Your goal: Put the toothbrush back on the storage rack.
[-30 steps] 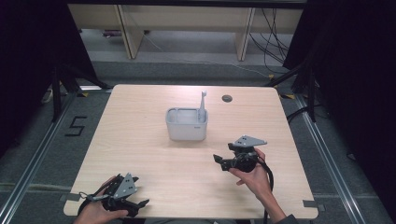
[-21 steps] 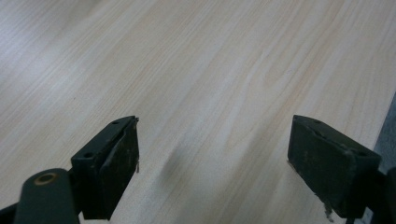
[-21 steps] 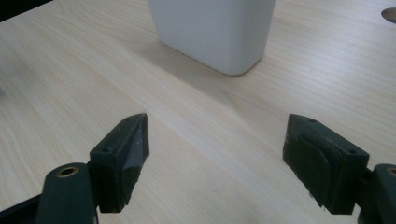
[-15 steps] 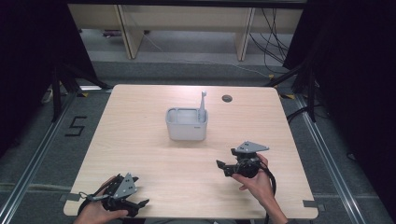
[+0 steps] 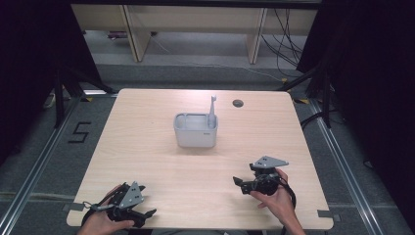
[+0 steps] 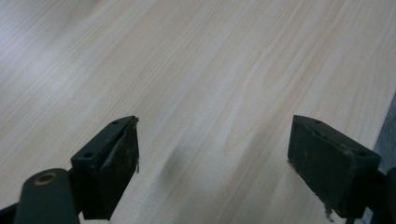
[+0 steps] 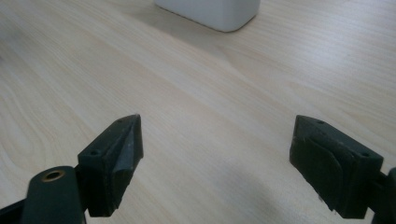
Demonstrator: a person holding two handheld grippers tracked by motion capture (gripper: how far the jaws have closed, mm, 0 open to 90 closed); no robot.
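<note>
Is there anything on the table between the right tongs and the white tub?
No. Bare table lies between the open, empty right tongs and the white tub; nothing visible blocks the way.

My left gripper (image 6: 215,158) has its black jaws spread wide; nothing sits between them; beneath I see bare pale wood table (image 6: 196,70); grey floor (image 6: 390,121) at right edge.

Container (image 5: 195,130) stands near the middle of the table (image 5: 147,147), slightly toward the far edge; an upright tool (image 5: 212,111) stands in its right end, rising above the rim; cable hole (image 5: 238,103) lies behind and to the right of the container; right gripper (image 5: 241,182) sits nearer, right of centre; left gripper (image 5: 144,214) rests at the near left corner; both well apart from the container.
</note>
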